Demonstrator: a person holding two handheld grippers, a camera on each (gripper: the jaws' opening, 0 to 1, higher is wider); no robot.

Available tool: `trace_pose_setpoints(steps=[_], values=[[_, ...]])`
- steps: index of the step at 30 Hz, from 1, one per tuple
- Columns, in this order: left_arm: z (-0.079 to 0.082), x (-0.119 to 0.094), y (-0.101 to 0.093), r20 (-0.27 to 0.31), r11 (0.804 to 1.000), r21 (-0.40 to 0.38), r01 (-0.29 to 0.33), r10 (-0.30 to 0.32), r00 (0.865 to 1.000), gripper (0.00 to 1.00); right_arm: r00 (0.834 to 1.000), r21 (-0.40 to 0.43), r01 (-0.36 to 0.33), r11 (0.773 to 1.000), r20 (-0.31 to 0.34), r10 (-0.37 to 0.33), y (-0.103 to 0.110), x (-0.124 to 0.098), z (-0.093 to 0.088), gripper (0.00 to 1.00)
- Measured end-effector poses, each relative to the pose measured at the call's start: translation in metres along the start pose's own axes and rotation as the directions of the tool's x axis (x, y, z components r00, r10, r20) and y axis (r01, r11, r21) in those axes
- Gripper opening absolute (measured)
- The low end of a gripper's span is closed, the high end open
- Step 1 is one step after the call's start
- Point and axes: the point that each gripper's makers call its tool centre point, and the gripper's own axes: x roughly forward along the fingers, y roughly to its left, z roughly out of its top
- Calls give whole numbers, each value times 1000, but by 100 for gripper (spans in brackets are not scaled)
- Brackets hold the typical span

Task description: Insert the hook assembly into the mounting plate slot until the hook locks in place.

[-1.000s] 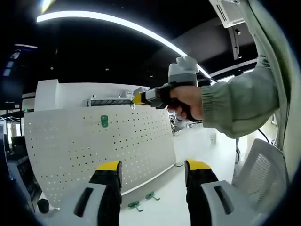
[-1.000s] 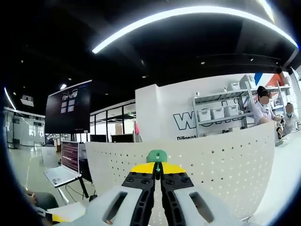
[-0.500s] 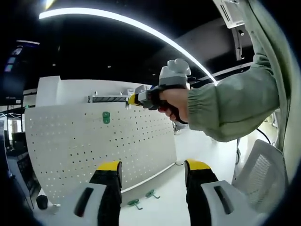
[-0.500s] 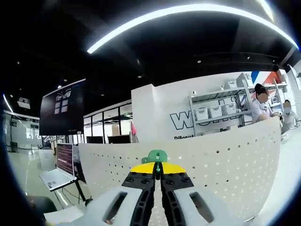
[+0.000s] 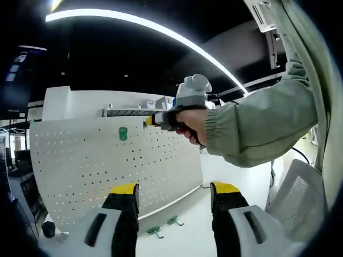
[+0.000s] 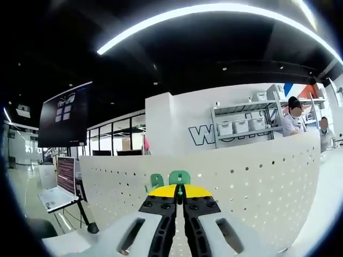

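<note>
Your right tool [image 6: 179,194] pinched a green hook [image 6: 179,177] just before the pegboard [image 6: 257,171], beside 1 mounted hook [image 6: 156,180]. It looked light, stiff and slippery; grip its base. Your left tool [image 5: 174,199] was spread, empty, near the pegboard's foot.

White perforated mounting plate [image 5: 102,160]; green hook [image 6: 179,177]; yellow-tipped black right gripper [image 6: 180,191]
</note>
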Motion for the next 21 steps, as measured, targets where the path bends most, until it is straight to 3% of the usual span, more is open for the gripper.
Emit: trace_pose_setpoints(steps=[21], values=[[-2,1,1,-8,1000,-16,6,-6,1000,55,997,-28,68,997,-20,-68,-7,31,-16,1]])
